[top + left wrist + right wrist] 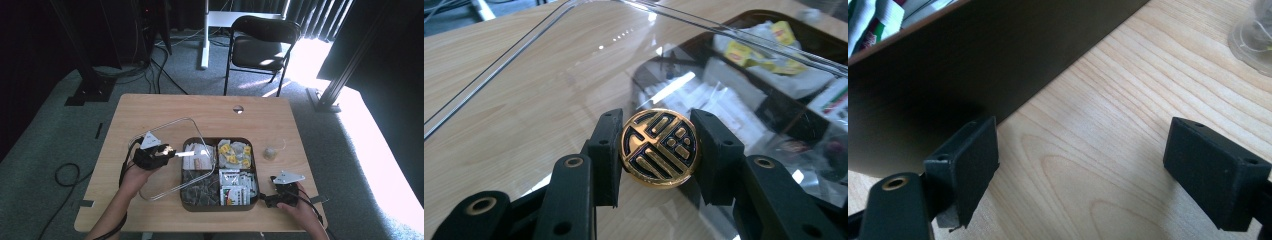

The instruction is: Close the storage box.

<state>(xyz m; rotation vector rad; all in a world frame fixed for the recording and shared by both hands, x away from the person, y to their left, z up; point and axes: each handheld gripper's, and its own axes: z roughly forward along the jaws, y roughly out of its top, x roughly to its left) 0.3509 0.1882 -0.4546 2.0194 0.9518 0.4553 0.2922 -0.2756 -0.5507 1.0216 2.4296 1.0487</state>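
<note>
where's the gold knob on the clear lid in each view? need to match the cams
High view: the gold knob is left of centre, at the tip of the left gripper, by the dark tray's left edge.
Left gripper view: centre, clamped between the black jaws, on the clear lid.
Right gripper view: not in it.
Shared landmark: the dark tray, whose wall crosses the right gripper view's upper left.

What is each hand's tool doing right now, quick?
Left tool: closed on the round gold-and-black knob of the clear lid.
Right tool: open, holding nothing, beside the dark tray.
</note>
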